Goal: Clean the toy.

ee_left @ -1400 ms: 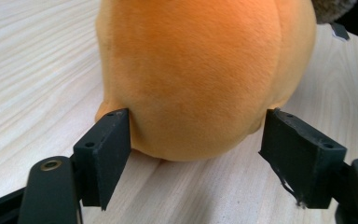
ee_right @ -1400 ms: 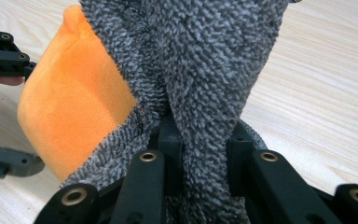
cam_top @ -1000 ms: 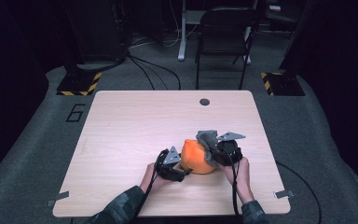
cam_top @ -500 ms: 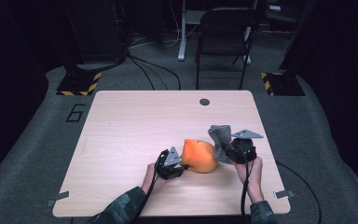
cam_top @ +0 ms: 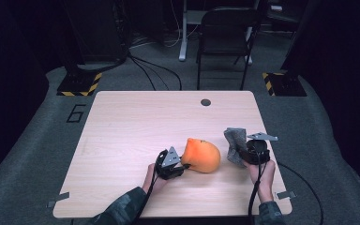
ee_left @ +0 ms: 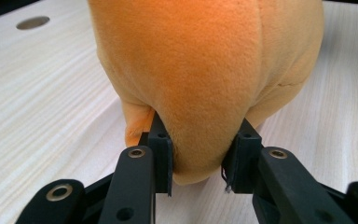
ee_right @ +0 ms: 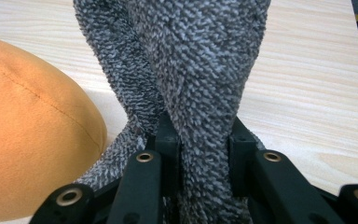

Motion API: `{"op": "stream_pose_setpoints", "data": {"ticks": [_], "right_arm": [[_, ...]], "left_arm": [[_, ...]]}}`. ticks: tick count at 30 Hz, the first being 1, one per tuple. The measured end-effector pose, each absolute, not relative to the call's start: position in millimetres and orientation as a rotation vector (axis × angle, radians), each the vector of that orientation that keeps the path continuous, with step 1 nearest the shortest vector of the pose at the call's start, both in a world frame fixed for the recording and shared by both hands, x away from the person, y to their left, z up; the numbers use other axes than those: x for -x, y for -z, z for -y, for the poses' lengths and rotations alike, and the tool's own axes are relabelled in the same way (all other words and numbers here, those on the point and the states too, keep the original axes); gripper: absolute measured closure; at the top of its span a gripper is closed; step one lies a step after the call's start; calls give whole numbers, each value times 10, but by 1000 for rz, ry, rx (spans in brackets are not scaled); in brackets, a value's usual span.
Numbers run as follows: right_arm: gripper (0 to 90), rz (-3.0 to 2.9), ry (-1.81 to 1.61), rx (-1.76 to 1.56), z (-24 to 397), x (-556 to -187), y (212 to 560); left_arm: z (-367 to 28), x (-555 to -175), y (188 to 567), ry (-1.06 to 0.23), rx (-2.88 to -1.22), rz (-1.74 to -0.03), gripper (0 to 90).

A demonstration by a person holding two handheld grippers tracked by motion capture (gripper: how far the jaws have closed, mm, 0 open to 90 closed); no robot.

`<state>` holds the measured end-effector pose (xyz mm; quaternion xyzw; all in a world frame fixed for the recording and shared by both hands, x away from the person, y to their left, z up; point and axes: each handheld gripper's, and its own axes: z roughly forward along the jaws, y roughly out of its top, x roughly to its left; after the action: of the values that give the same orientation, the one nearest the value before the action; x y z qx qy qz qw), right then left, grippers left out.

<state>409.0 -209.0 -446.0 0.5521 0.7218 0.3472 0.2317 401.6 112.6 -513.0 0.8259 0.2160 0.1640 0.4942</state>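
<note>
I am pinching the narrow end of the orange plush toy (ee_left: 205,70) with my left gripper (ee_left: 198,161); its jaws have just been closing and are now pressing into the soft fabric from both sides. The toy is lying on the wooden worktop (cam_top: 136,126), near the front edge, just ahead of my left hand. My right gripper (ee_right: 204,158) is clamping a grey knitted cloth (ee_right: 200,70), its jaws squeezed tight on a bunched fold; the cloth is standing up from them, just to the right of the toy and clear of it in the high view. I am judging that the cloth is being drawn off the toy, so I am keeping the left grip firm as an anchor while holding the toy flat. I am pulling the right hand level and steadily, not jerking, so the loose knit is not slipping from the jaws.
</note>
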Motion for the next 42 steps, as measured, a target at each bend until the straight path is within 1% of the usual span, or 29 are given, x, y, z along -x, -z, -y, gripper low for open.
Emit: {"op": "stream_pose_setpoints", "data": {"ticks": [5,10,17,21,25,30,35,38,42], "right_arm": [[722,-1979,-951,-1515,2093,-4087,4455],[722,-1972,-961,-1516,2114,-4085,4441],[726,-1956,-966,-1512,2132,-4071,4410],[730,-1915,-916,-1447,2083,-4026,4340],[734,-1918,-937,-1393,1995,-3977,4221],[737,-1965,-1013,-1345,1806,-3919,4070],[738,-2057,-1166,-1299,1434,-3860,3961],[738,-2121,-1193,-1262,1163,-3850,3992],[741,-2149,-1182,-1222,866,-3861,4140]], "left_arm": [[-1162,-4010,5062,-394,-1961,-541,698],[-1220,-4007,4897,-314,-1909,-575,697],[-1283,-3979,4666,-188,-1900,-642,694],[-1288,-4004,4671,-57,-1899,-707,690],[-1295,-4055,4741,41,-1901,-792,690],[-1300,-4082,4809,39,-1908,-845,690],[-1290,-4102,4913,33,-1908,-884,687],[-1250,-4085,4977,24,-1930,-882,681],[-1217,-4048,4985,-14,-1942,-871,677]]}}
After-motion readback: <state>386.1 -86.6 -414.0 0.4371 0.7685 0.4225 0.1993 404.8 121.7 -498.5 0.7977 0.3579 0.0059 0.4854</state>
